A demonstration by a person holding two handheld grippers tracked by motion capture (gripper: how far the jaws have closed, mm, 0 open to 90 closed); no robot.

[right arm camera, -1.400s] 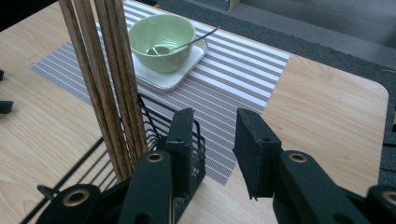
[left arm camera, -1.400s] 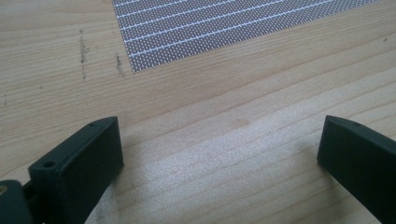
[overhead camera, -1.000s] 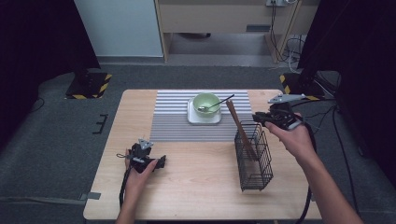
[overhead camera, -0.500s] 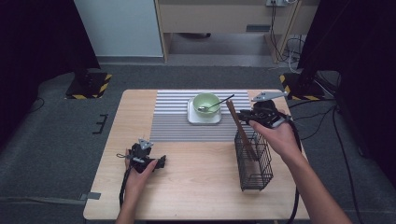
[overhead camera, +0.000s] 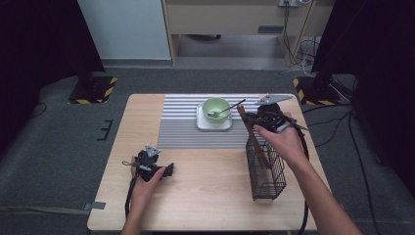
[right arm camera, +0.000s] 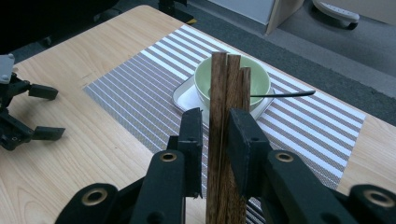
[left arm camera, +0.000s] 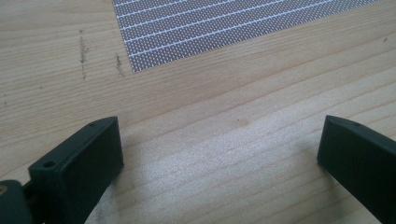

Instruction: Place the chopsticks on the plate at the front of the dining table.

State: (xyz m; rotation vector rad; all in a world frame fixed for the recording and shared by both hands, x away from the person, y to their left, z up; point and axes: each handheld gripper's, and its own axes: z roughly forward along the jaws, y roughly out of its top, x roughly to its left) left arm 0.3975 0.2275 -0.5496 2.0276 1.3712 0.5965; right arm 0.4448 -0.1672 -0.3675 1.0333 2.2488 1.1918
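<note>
Wooden sticks (right arm camera: 227, 88) stand tilted in a black wire basket (overhead camera: 266, 171) on the right side of the table. My right gripper (right arm camera: 215, 122) is shut on their upper part, above the basket, and its body (overhead camera: 268, 117) shows in the high view. Past the sticks sits a green bowl (overhead camera: 217, 108) on a white square plate (overhead camera: 214, 123), with a dark-handled spoon (overhead camera: 231, 107) leaning in it. My left gripper (overhead camera: 169, 171) rests on the bare wood at the front left, open (left arm camera: 222, 140), with nothing between its jaws.
A grey striped placemat (overhead camera: 181, 125) covers the far middle of the wooden table (overhead camera: 205, 196); its corner (left arm camera: 140, 60) lies just ahead of the left gripper. Cables trail from both grippers. Dark curtains and floor stands surround the table.
My right gripper has moved left from the table's right edge to the wooden sticks over the basket and now grips them. The left gripper has stayed put.
</note>
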